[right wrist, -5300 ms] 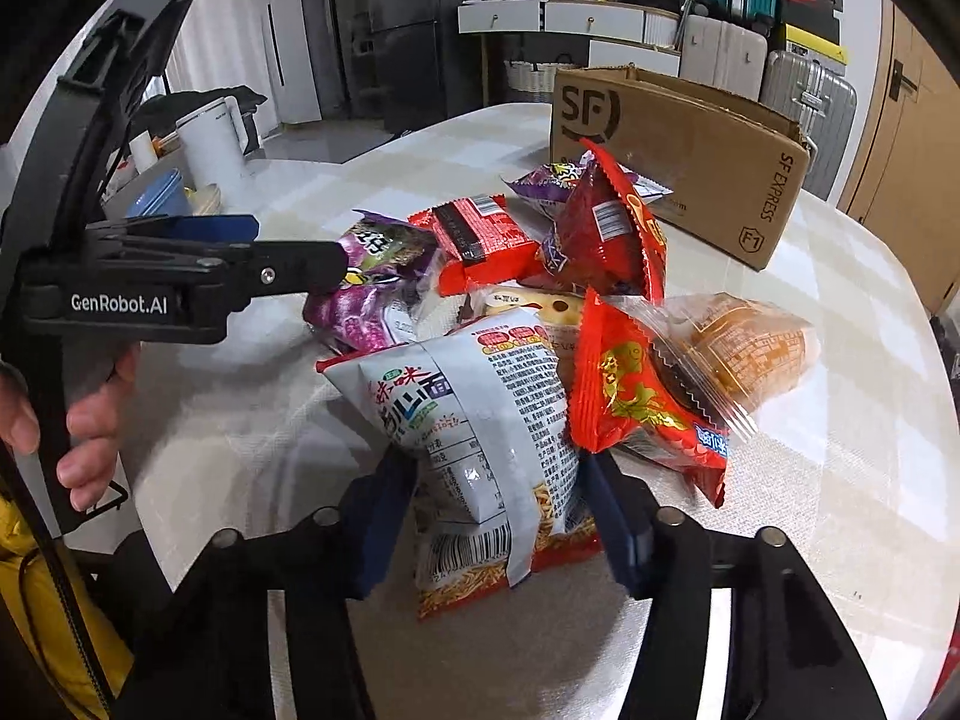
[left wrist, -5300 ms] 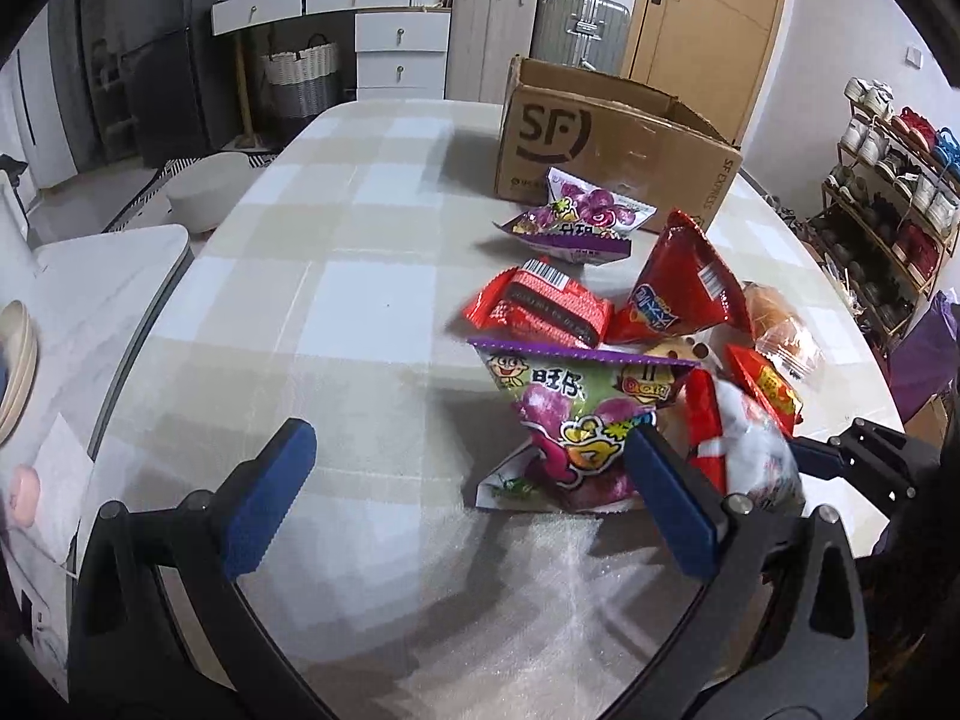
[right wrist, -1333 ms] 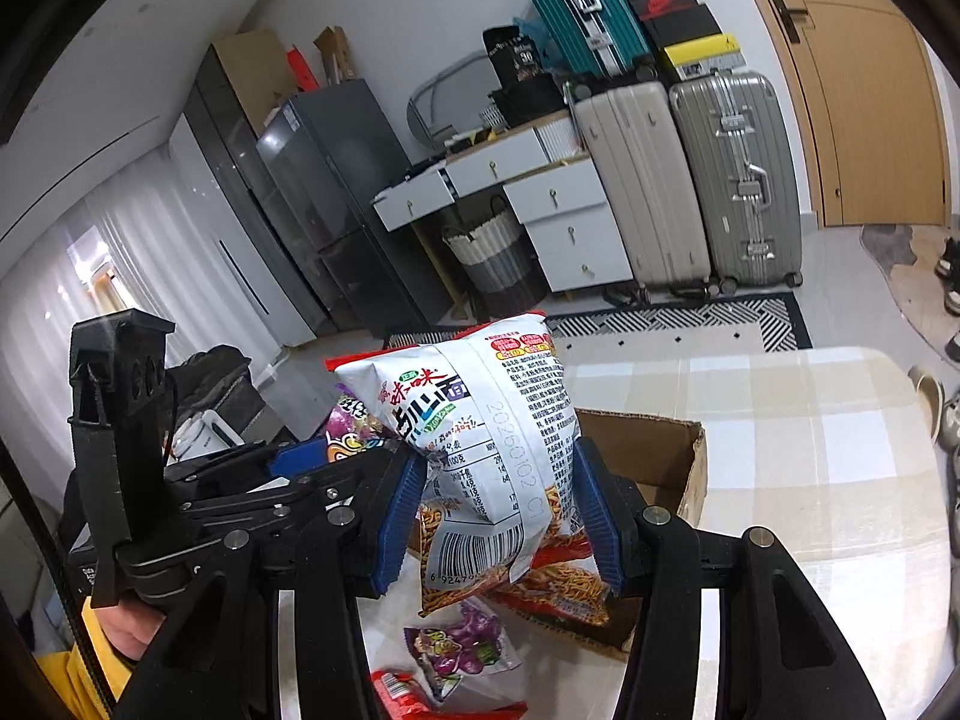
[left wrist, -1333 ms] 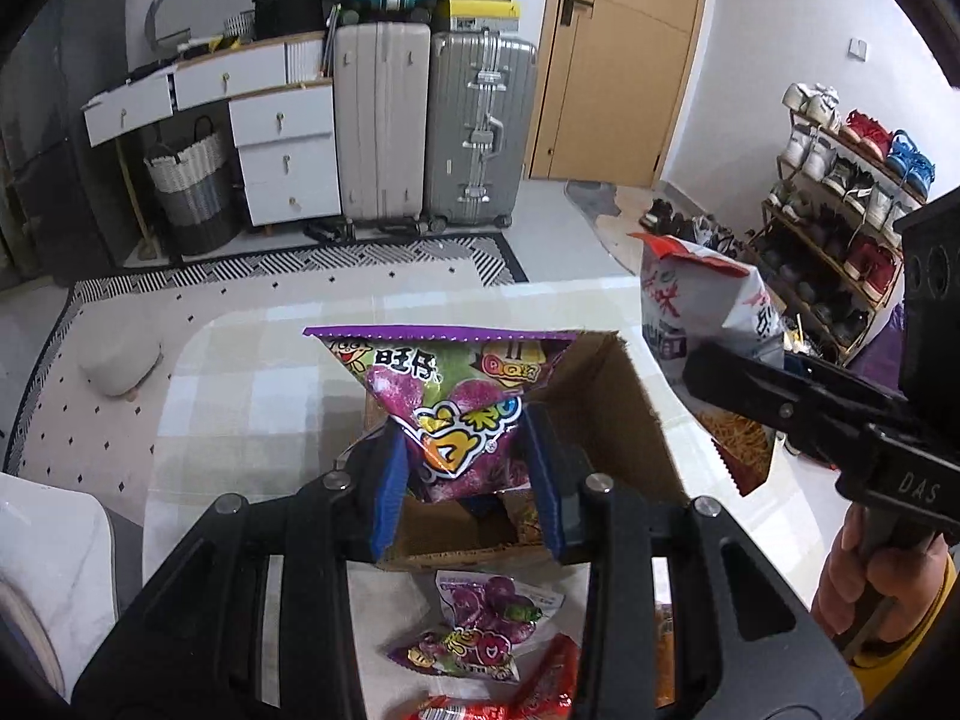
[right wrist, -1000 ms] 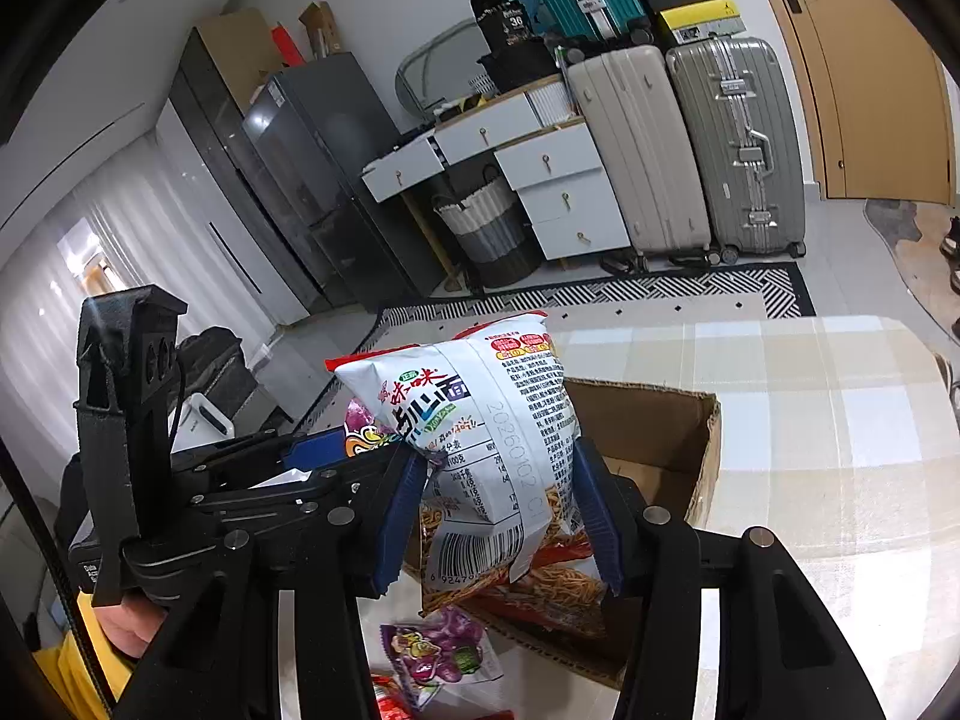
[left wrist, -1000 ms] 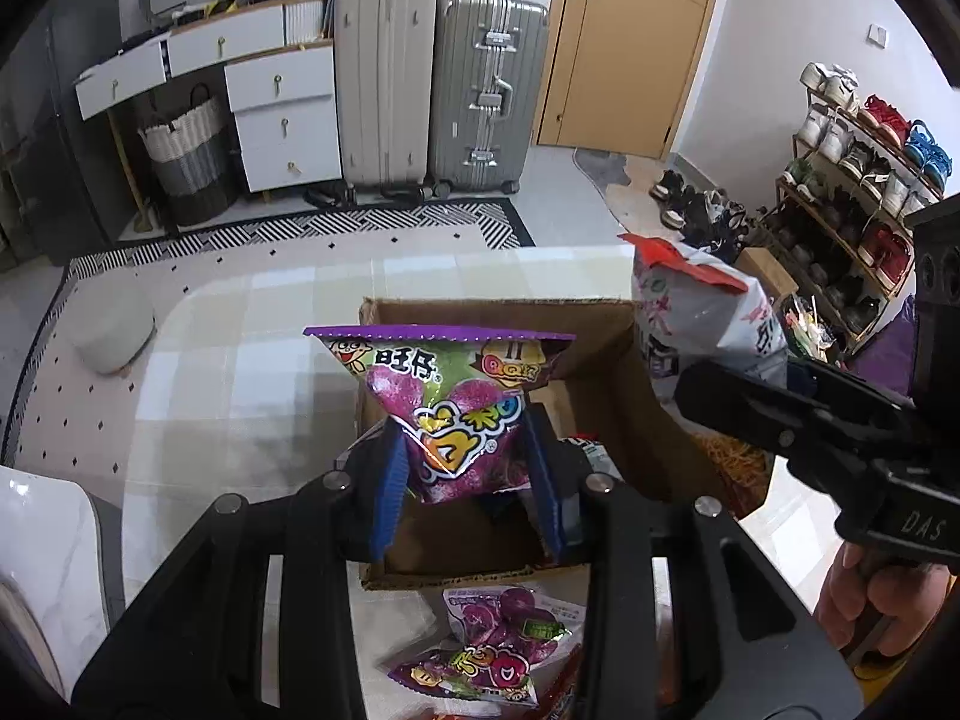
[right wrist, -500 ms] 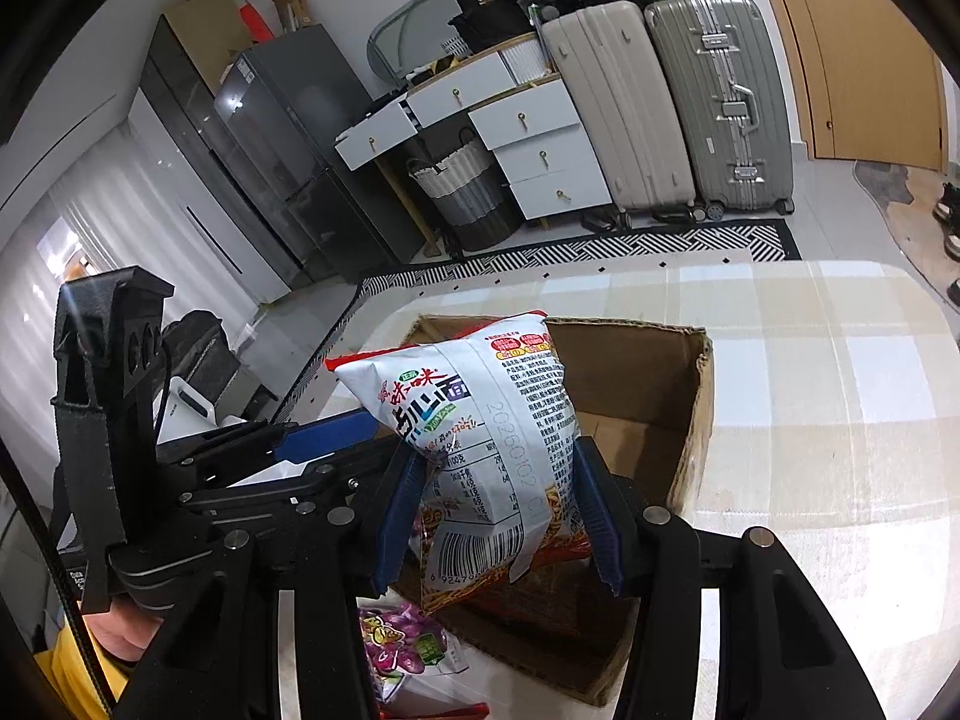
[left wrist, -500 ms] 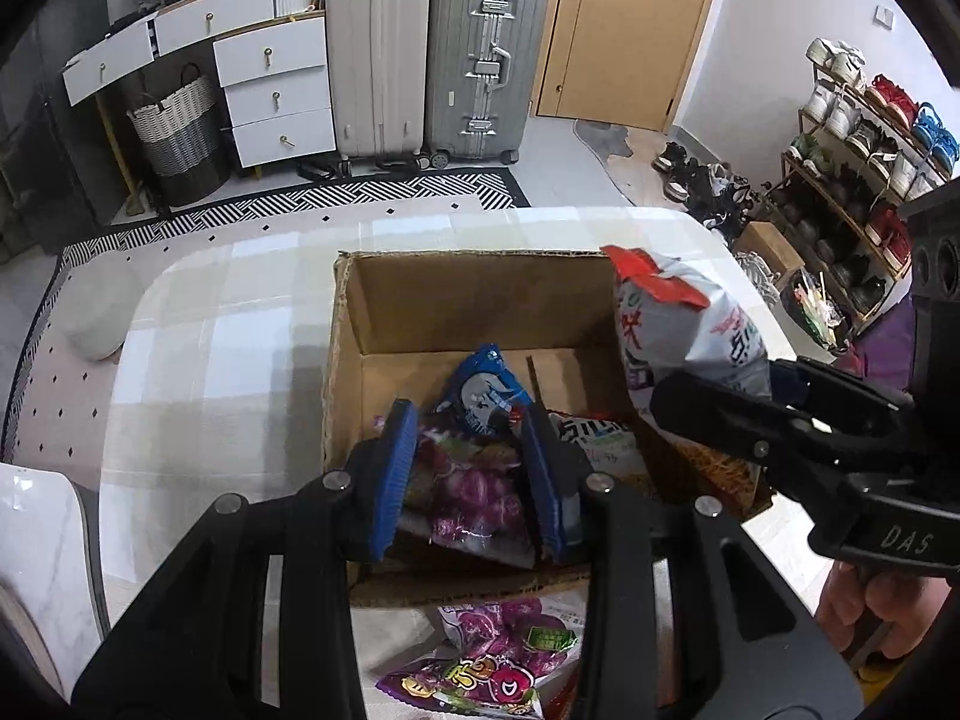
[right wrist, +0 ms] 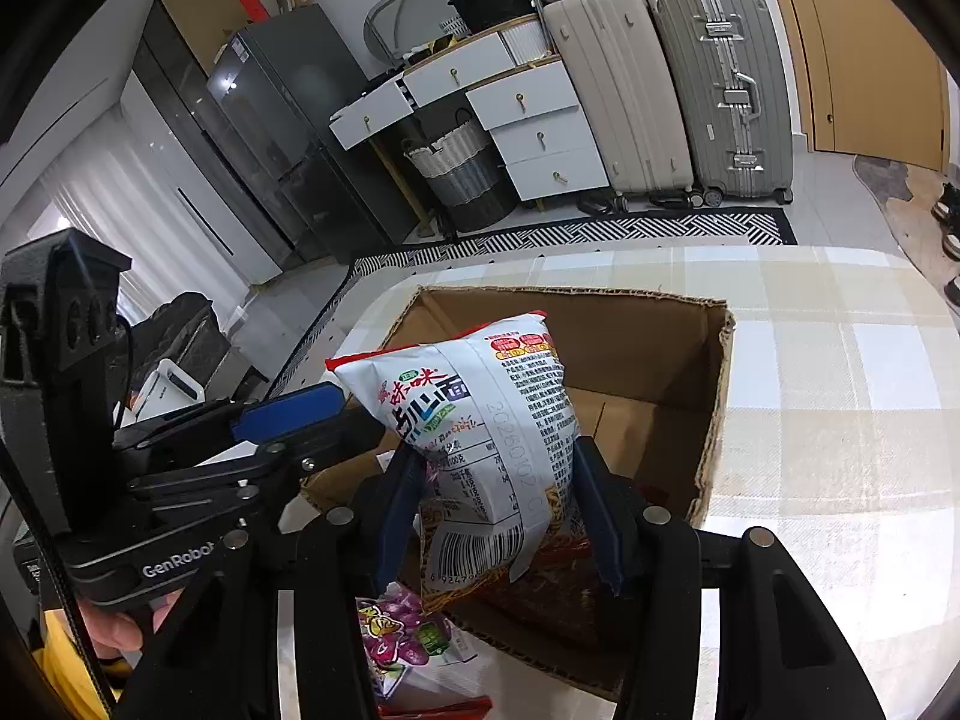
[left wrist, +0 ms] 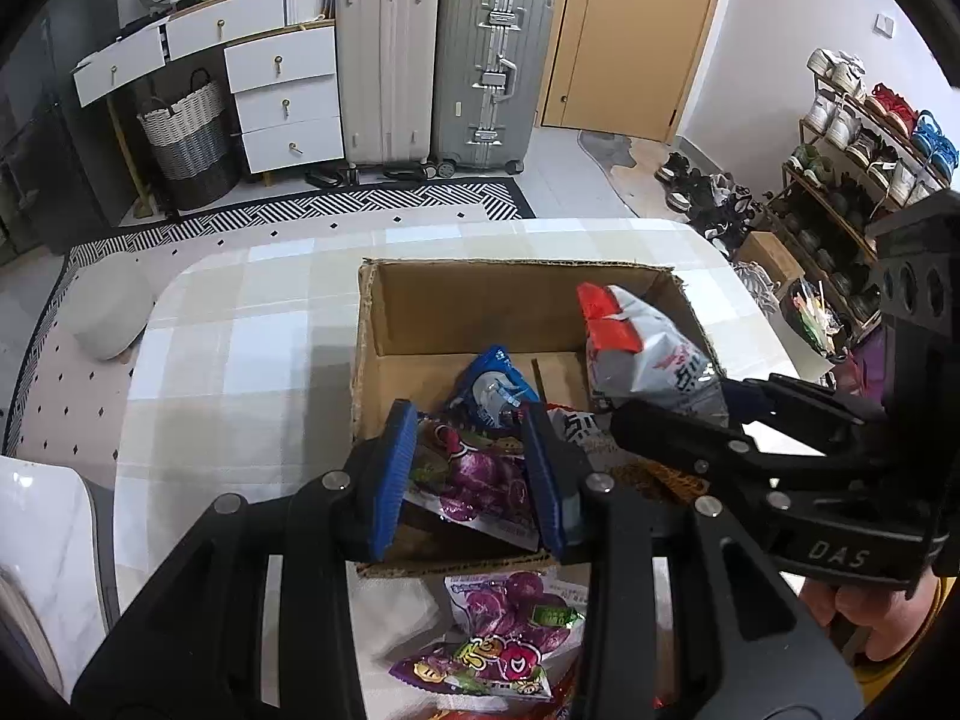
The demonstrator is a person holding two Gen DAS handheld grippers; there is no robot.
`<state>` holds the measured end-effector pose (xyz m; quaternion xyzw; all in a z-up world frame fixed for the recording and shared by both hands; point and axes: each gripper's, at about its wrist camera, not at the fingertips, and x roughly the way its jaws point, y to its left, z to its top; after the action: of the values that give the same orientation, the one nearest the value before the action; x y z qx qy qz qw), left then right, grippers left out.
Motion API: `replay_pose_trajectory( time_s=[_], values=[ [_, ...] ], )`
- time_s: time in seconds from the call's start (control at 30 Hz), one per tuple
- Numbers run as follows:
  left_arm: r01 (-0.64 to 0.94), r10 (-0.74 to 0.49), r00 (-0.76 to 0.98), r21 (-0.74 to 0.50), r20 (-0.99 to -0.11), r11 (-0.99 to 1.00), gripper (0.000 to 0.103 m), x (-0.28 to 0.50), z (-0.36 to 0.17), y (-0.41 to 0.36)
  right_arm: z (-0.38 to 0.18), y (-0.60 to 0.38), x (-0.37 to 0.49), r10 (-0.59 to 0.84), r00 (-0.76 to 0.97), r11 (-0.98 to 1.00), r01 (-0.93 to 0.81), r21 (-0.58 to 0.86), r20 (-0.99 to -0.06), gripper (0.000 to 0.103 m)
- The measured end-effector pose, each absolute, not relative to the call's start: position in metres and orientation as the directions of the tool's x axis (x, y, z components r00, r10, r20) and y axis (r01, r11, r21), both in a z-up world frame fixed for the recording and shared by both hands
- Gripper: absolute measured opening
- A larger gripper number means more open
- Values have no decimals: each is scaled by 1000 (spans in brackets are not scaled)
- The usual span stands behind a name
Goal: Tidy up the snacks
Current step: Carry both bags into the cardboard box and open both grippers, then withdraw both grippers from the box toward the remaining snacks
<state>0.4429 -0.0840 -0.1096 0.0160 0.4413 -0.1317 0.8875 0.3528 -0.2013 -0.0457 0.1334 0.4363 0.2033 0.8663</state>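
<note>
My left gripper (left wrist: 471, 474) is clamped on the purple snack bag (left wrist: 474, 480), low inside the cardboard box (left wrist: 516, 294) (it seems to rest on the packets there). My right gripper (right wrist: 498, 504) pinches the white noodle bag (right wrist: 480, 420) upright over the box's near edge.

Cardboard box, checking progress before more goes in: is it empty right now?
No, the cardboard box already holds a blue snack packet.

A purple snack bag (left wrist: 474, 474) is gripped between blue pads (left wrist: 393, 474). A white, red-topped noodle bag (right wrist: 486, 438) is held over the brown cardboard box (right wrist: 717, 420). The tablecloth (left wrist: 240, 348) is checked beige and white.
</note>
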Motion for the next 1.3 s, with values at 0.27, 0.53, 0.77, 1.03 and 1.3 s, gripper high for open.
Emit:
replay_pose_trajectory(
  time_s=[0.27, 0.53, 0.77, 1.03, 1.3],
  values=[
    [245, -210, 580, -77, -788, 967, 34, 425, -103, -80, -47, -198, 353, 451, 537, 890, -211, 404, -713, 52],
    [233, -202, 594, -74, -779, 970, 34, 401, -84, -72, -35, -195, 344, 446, 562, 893, -220, 394, -697, 52],
    [227, -193, 630, -59, -752, 972, 44, 361, -52, -67, -9, -197, 317, 459, 586, 886, -245, 394, -668, 52],
    [222, -207, 683, -71, -701, 972, 64, 295, -12, -63, 38, -199, 251, 454, 645, 888, -270, 373, -615, 67],
    [225, -231, 734, -93, -639, 970, 80, 212, 19, -57, 84, -204, 173, 448, 726, 888, -297, 350, -521, 85]
  ],
)
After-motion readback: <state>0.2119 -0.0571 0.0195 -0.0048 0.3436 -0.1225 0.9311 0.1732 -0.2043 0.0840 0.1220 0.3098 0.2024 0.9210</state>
